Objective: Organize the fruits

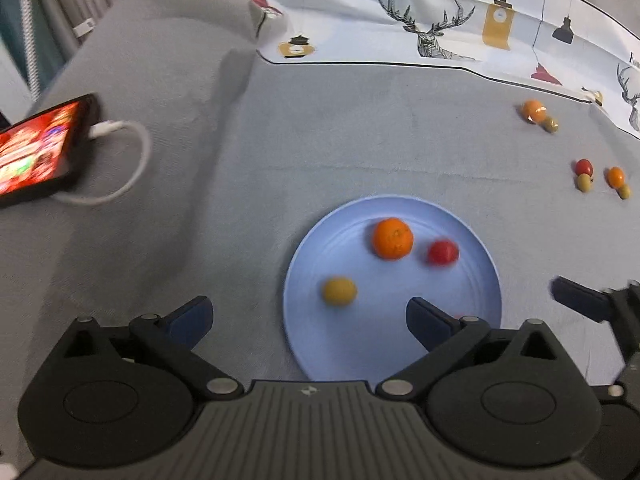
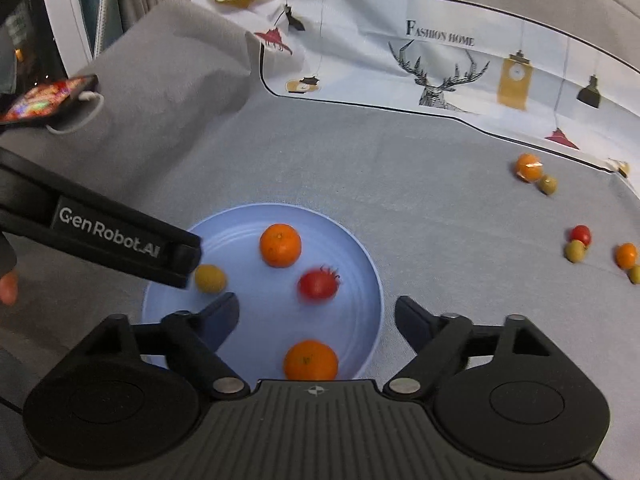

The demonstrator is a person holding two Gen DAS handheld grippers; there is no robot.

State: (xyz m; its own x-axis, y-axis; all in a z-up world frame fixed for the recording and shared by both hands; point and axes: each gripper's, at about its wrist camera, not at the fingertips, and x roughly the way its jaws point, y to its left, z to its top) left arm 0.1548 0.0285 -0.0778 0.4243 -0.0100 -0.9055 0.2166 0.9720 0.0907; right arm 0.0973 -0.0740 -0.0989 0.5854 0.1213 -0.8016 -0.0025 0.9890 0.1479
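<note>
A light blue plate lies on the grey cloth and holds an orange, a red tomato and a yellow-green fruit. My left gripper hangs open over the plate's left half with nothing between its fingers. In the right wrist view the plate also holds a second orange at its near rim. My right gripper is open above that orange, pads apart from it. The tomato looks blurred. A left gripper finger reaches in beside the yellow-green fruit.
Several loose fruits lie on the cloth at the right: an orange, a red tomato, another orange and small green ones. A lit phone with a white cable lies at the left. A printed cloth covers the back.
</note>
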